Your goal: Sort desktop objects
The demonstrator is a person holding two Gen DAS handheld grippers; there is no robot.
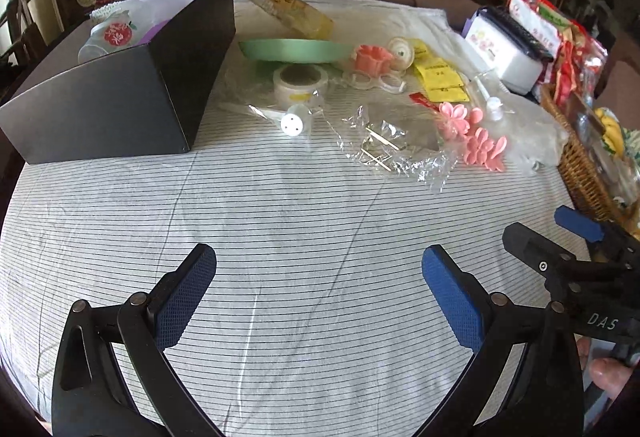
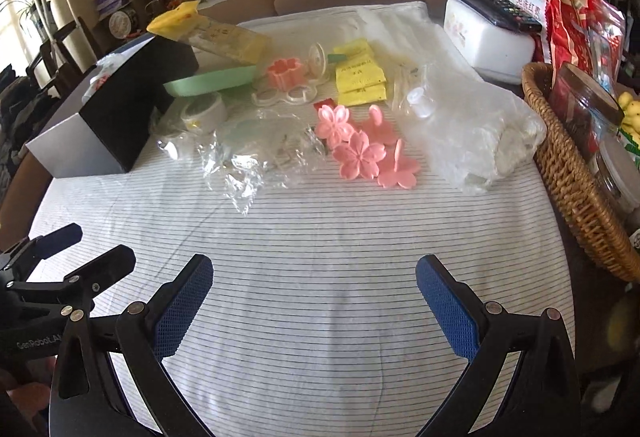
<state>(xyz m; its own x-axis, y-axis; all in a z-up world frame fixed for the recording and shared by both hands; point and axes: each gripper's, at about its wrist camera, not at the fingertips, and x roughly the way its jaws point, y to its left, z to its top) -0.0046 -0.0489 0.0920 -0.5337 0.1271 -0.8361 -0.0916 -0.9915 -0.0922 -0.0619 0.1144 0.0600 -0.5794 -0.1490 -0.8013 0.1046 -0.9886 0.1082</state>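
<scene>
My left gripper [image 1: 319, 279] stands open over bare striped cloth, nothing between its blue pads. My right gripper [image 2: 314, 287] is open too, likewise empty, and shows at the right edge of the left wrist view [image 1: 560, 233]. Farther off lies a scatter: pink flower-shaped moulds [image 2: 360, 151], a crumpled clear wrapper [image 2: 248, 157], a roll of tape [image 1: 301, 81], a small white cap [image 1: 295, 121], yellow packets [image 2: 360, 79], a green plate [image 1: 294, 51] and a pink cutter [image 2: 285, 72]. A black open box [image 1: 120, 93] stands at the left with a cup [image 1: 110, 35] inside.
A wicker basket [image 2: 572, 173] full of jars and packets borders the right side. A white container [image 2: 488, 41] with a remote on top sits at the far right. A clear plastic bag [image 2: 472, 125] lies beside the basket. A sofa stands beyond the table.
</scene>
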